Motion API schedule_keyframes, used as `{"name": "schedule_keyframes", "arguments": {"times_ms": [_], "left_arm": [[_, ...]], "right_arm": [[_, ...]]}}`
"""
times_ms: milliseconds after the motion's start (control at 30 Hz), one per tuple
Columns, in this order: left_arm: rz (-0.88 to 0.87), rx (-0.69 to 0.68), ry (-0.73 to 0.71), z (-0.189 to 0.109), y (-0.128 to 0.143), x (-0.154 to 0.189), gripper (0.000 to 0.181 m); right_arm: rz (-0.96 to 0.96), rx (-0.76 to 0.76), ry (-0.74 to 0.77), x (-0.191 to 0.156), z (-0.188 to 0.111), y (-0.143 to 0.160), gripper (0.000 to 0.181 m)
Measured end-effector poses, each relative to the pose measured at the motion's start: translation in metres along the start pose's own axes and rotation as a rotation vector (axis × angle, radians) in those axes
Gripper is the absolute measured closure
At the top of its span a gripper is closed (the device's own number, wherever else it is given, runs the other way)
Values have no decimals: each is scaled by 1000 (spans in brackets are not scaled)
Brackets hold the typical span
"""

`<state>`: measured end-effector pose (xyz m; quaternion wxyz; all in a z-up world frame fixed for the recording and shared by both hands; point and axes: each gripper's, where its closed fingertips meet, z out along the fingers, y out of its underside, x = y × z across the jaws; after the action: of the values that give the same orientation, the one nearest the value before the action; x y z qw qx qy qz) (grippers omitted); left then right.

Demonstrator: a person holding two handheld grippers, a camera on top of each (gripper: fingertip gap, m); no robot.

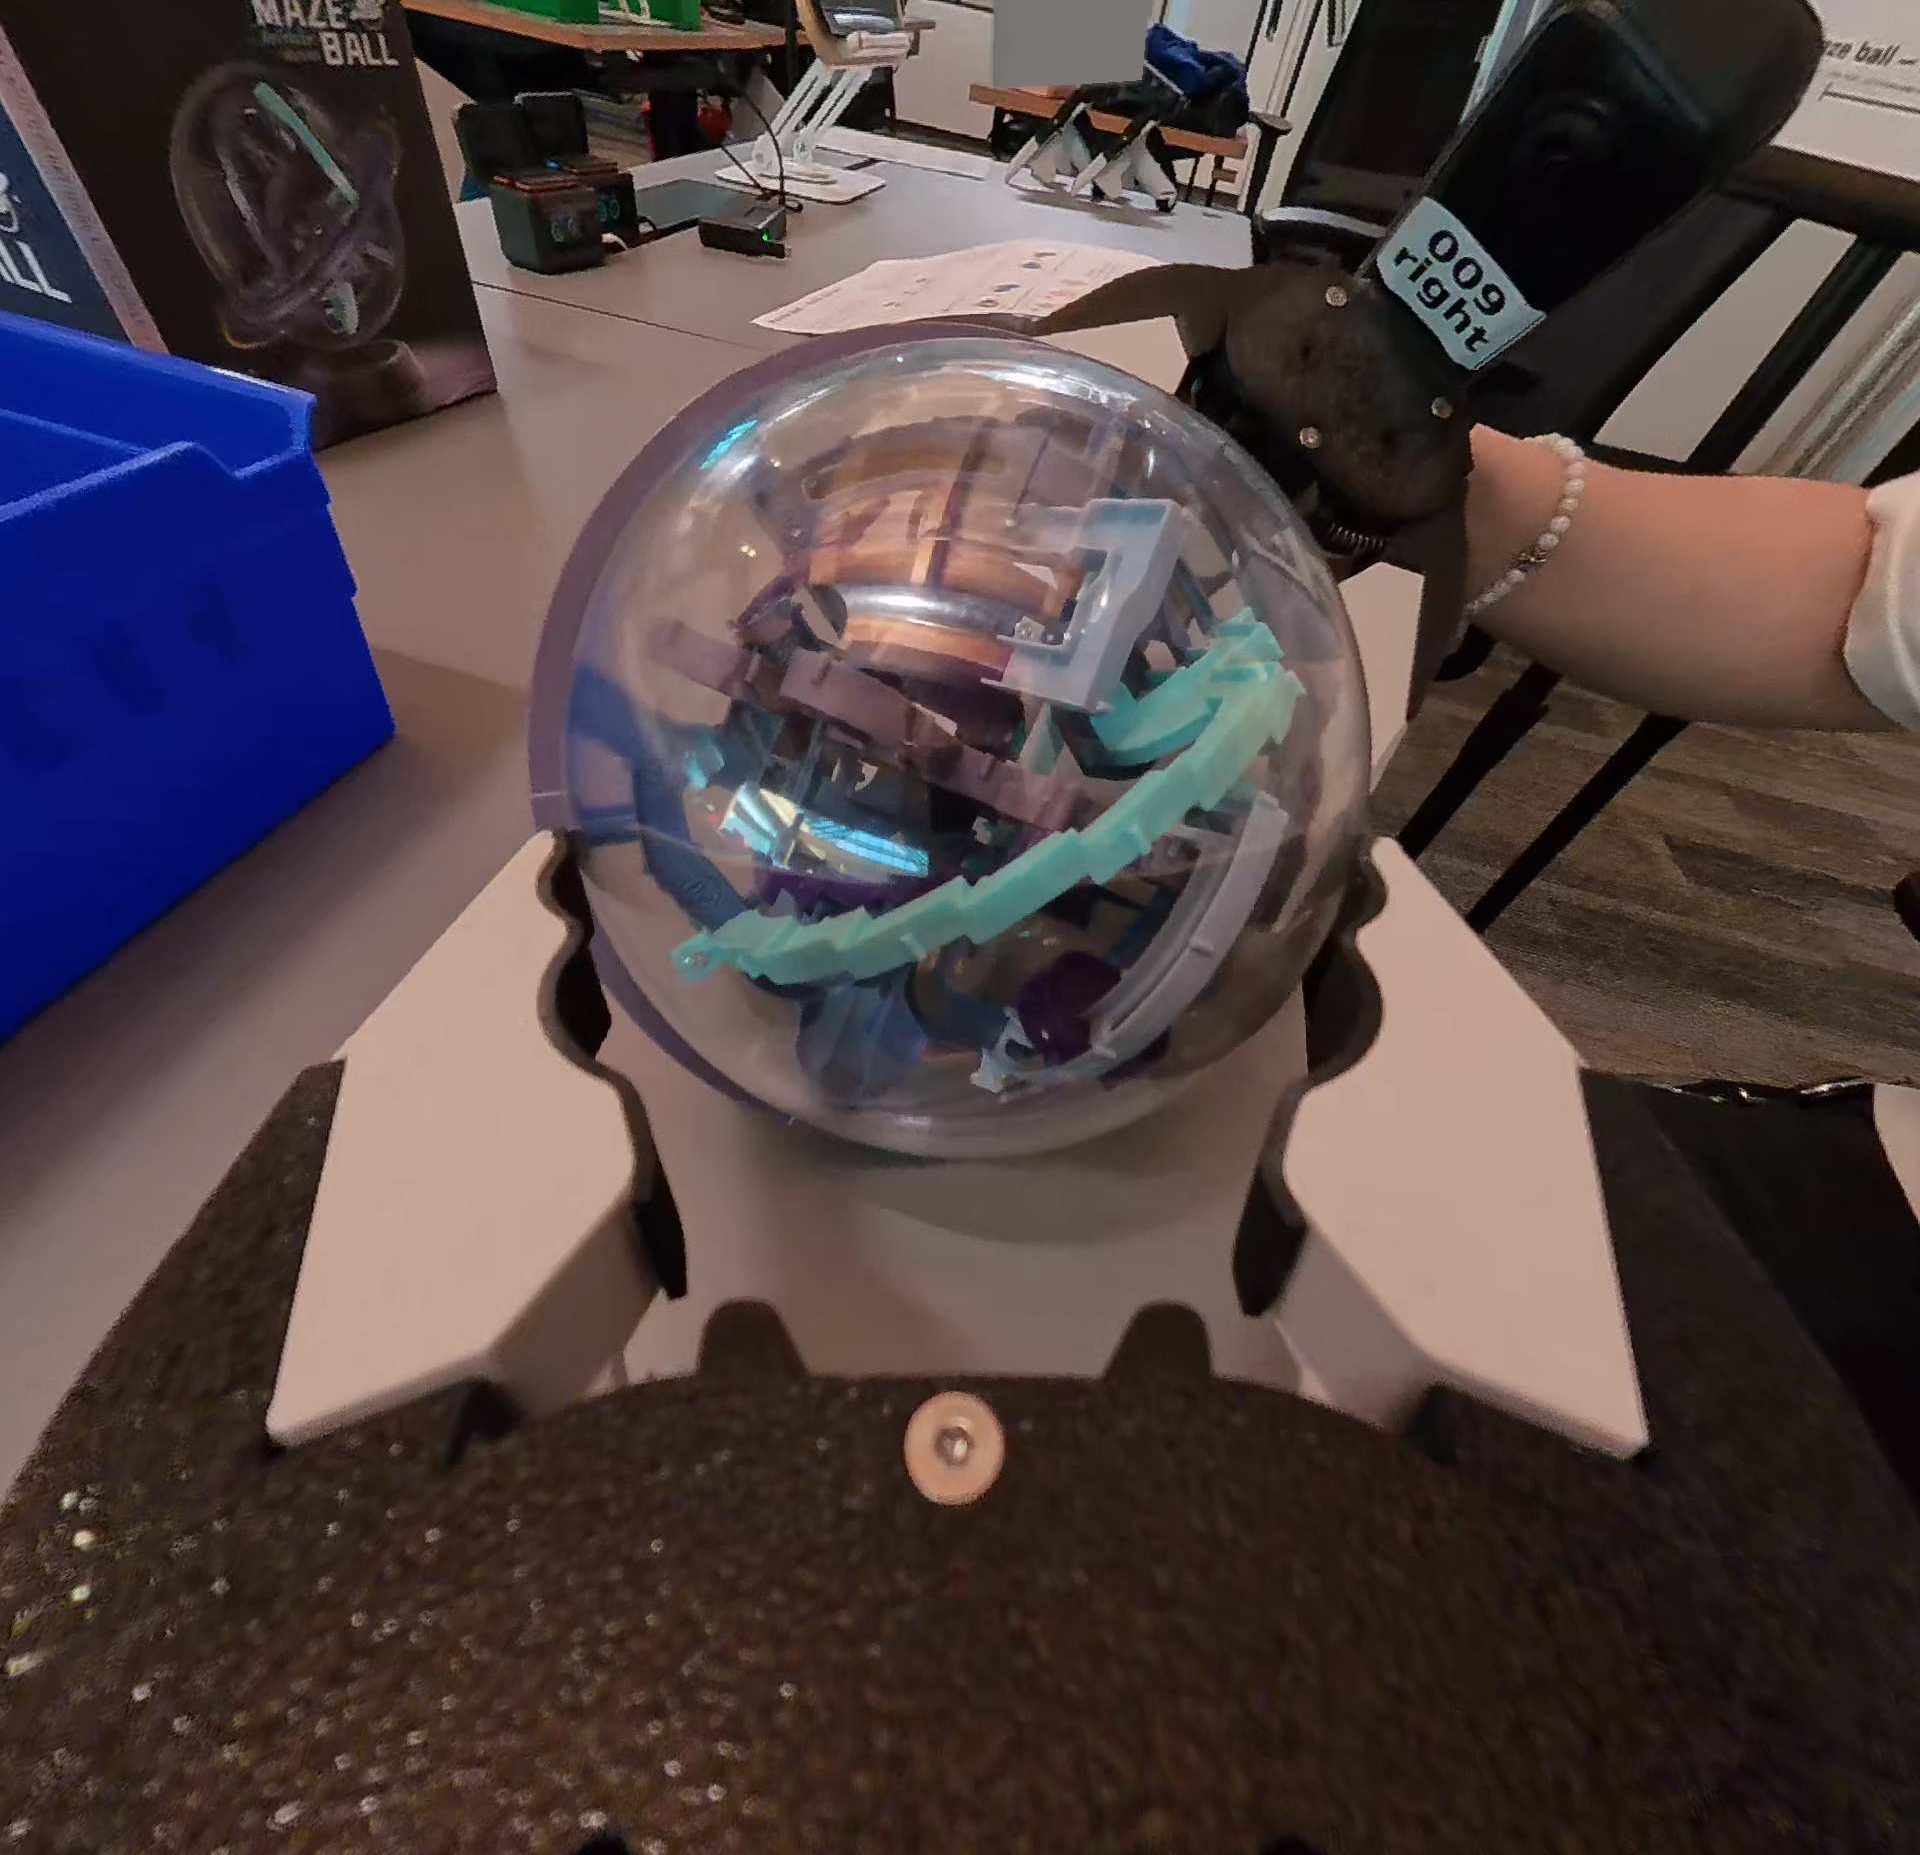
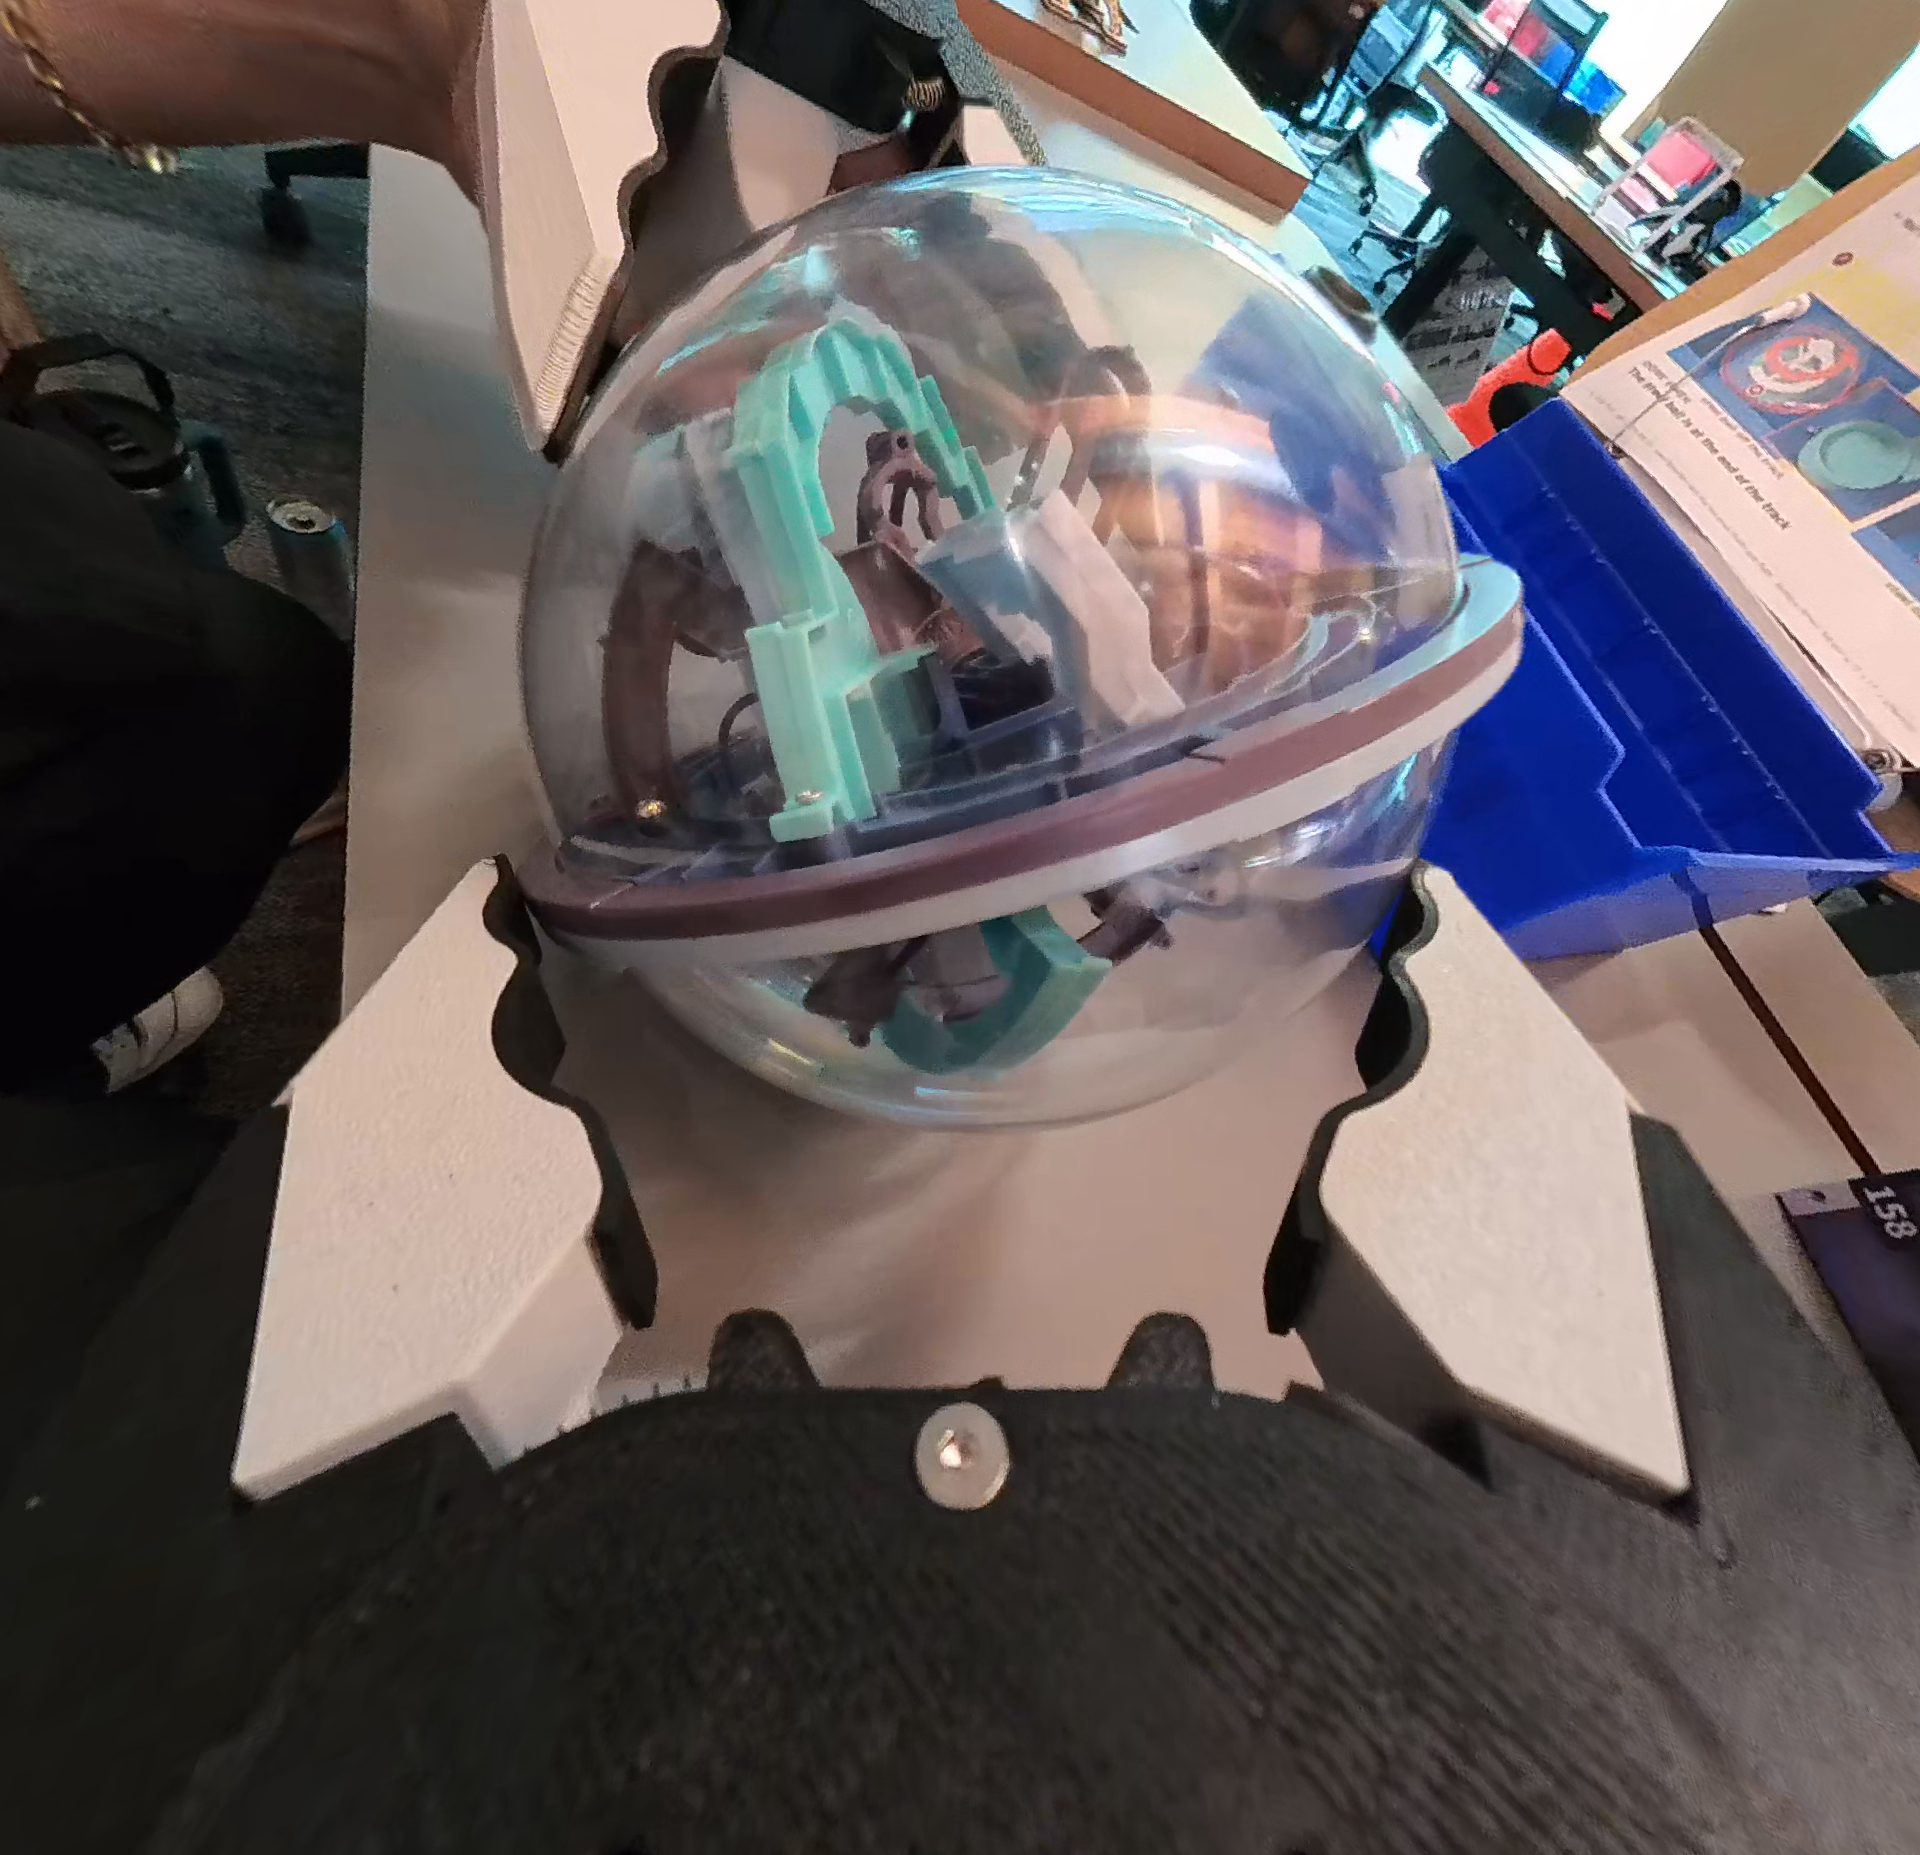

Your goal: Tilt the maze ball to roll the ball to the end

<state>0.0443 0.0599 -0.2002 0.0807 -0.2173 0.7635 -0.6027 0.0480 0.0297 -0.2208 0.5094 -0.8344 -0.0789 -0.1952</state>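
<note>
The maze ball [image 1: 951, 745] is a clear plastic sphere with a purple seam ring and teal, grey and purple tracks inside. My left gripper [image 1: 956, 849] is shut on it, one finger on each side. My right gripper [image 2: 956, 886] is also shut on the maze ball [image 2: 987, 642], its fingers at the seam ring. In the left wrist view the right gripper [image 1: 1351, 392] meets the ball from the far right. In the right wrist view the left gripper [image 2: 623, 195] shows at the ball's upper left. A small shiny bead [image 2: 651, 811] sits on a track by the ring.
A blue bin [image 1: 156, 642] stands left of the ball on the grey table [image 1: 468, 558]; it also shows in the right wrist view [image 2: 1662, 714]. The toy's dark box [image 1: 291, 195] stands behind it. Printed sheets [image 1: 966, 283] lie farther back. The table edge and carpet floor [image 1: 1662, 870] are to the right.
</note>
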Motion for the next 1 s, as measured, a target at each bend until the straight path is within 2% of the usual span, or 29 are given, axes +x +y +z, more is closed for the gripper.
{"name": "schedule_keyframes", "arguments": {"times_ms": [400, 733, 1000], "left_arm": [[64, 21, 94, 2, -4, 2, 45], [123, 106, 189, 4, -8, 8, 45], [58, 121, 246, 7, -11, 2, 44]], "right_arm": [[56, -27, 128, -3, -2, 3, 26], [101, -26, 254, -10, -6, 4, 27], [163, -10, 263, -6, -5, 4, 26]]}}
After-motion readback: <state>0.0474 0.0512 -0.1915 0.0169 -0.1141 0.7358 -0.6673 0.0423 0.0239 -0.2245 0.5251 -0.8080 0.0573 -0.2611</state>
